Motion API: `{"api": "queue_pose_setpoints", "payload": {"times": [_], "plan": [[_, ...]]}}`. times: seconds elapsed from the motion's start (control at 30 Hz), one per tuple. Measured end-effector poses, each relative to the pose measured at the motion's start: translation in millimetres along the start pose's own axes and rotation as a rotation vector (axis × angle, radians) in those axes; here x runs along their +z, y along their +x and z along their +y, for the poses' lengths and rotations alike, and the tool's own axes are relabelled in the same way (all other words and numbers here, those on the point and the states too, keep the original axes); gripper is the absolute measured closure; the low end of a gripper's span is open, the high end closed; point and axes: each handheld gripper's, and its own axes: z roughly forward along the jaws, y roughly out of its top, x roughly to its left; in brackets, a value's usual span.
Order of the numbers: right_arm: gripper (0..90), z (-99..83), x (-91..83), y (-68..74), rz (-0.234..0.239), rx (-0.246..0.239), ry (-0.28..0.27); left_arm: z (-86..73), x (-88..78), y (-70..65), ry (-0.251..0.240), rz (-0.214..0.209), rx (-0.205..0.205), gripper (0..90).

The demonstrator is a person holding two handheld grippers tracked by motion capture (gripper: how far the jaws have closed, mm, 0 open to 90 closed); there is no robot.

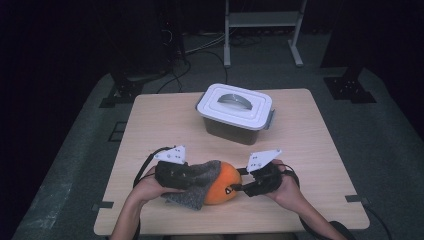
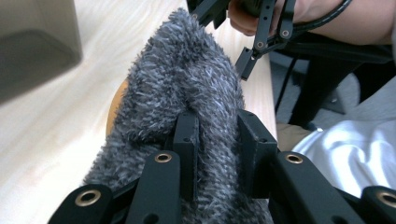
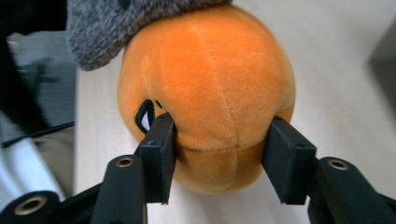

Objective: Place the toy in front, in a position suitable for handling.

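Counter (image 1: 320, 150) is sitting mostly bare: wide open room along the right side and the far left corner. A lidded white bin (image 1: 235, 112) is standing near the far edge, centre, well apart from the work. The orange plush toy (image 1: 223, 184) is lying near the counter's front edge, roughly centre, with only a narrow strip of wood between it and that edge. The grey fuzzy cloth (image 1: 199, 186) is draping over the toy's left side, its lower corner trailing toward the front edge. Left hand-held gripper (image 2: 215, 140) is pinching a fold of the cloth, jaws nearly together on it. Right hand-held gripper (image 3: 219, 154) is straddling the toy's near end, jaws about half open and pressing into the plush on both sides.
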Motion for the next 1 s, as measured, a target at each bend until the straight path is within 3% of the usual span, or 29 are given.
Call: {"api": "queue_pose_setpoints", "payload": {"times": [0.07, 0.23, 0.3, 0.5, 0.63, 0.73, 0.8, 1.0], "plan": [[49.2, 2.0, -4.4, -0.4, -0.038, -0.035, -0.017, 4.8, 1.6, -0.5, -0.024, 0.0, 0.006, 71.2], [49.5, -2.4, -1.8, -1.4, -0.027, -0.051, 0.005, 10.1, 8.4, -0.9, -0.023, 0.024, 0.003, 71.0], [49.6, -1.1, -1.0, 1.5, -0.03, -0.067, 0.01, 13.6, 12.1, -3.3, -0.007, 0.041, 0.02, 70.9], [49.5, 1.9, 4.3, 13.5, -0.039, -0.134, 0.025, 25.9, 22.9, -14.4, -0.016, 0.011, 0.056, 71.0], [49.9, 0.2, 4.7, 13.7, -0.042, -0.13, 0.029, 24.3, 22.7, -13.7, 0.001, 0.019, 0.056, 71.4], [50.5, -0.4, 4.5, 10.8, -0.04, -0.115, 0.017, 14.0, 12.7, -3.6, 0.003, 0.047, 0.019, 72.1], [51.3, -0.1, 4.5, 9.2, -0.037, -0.107, 0.008, 7.2, 9.1, 0.2, -0.012, 0.039, -0.003, 72.2], [53.1, 1.9, 3.5, 11.1, -0.04, -0.11, 0.003, 11.6, 8.8, -4.8, -0.002, 0.031, 0.017, 72.5]]}}
